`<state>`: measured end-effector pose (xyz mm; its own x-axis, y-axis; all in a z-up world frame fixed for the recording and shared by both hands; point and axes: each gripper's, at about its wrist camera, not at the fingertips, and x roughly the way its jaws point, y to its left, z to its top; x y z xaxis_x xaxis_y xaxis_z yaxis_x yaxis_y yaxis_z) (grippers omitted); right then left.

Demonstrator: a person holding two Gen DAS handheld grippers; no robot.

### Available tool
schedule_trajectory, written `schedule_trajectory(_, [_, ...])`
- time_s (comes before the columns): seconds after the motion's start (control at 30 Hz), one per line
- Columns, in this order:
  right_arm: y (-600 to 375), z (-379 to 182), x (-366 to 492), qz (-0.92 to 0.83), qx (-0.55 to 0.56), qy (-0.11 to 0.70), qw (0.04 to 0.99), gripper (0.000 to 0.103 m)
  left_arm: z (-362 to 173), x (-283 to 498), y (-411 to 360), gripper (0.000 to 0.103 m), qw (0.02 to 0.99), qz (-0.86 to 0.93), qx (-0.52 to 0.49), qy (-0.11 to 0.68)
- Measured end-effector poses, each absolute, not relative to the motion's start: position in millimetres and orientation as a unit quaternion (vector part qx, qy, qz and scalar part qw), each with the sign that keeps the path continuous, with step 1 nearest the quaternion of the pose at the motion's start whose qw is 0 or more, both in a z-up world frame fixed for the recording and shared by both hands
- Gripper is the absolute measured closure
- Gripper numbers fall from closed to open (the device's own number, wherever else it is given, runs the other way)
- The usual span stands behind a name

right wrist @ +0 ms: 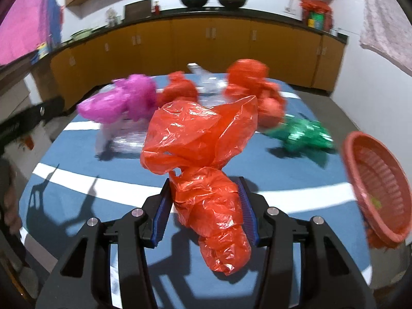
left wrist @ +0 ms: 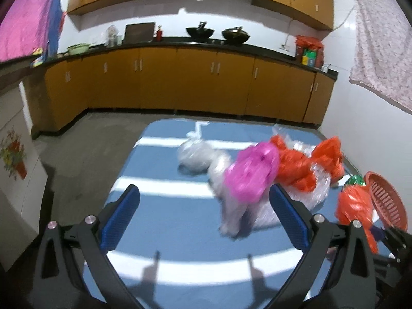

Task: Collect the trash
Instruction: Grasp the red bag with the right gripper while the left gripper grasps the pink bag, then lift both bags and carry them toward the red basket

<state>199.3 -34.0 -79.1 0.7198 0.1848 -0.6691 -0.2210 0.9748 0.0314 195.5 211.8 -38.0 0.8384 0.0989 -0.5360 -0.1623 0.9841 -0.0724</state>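
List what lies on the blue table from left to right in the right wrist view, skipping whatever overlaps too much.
Crumpled magenta plastic bag → crumpled red plastic bag clamped in the right tool → crumpled green foil wrapper → red slotted plastic basket at the right edge of the blue table.

Bright indoor light, hard shadows, motion blur, fisheye-curved edges

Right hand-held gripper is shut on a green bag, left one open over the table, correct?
Not quite: the right hand-held gripper is shut on a red plastic bag, as the right wrist view shows. The green bag lies on the table. The left hand-held gripper is indeed open.
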Motion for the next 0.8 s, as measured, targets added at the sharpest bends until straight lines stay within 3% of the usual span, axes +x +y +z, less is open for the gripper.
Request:
schedule_trajectory(0.47, [-128.8,-85.4,209.2,0.017,0.041,0.368,0.929,0.053,-62.9,297.3,176.1,0.005,0.936,0.033,-0.03,0.348])
schedule_trajectory(0.63, [-142.6,-90.1,209.5,0.009,0.056,0.372,0.927,0.053,-71.9,309.0,163.3,0.027,0.93,0.014,-0.011,0.367])
schedule_trajectory(0.8, [-147.7,-90.5,206.3,0.007,0.059,0.371,0.927,0.053,-79.1,315.4,157.4,0.037,0.925,0.006,-0.003,0.38])
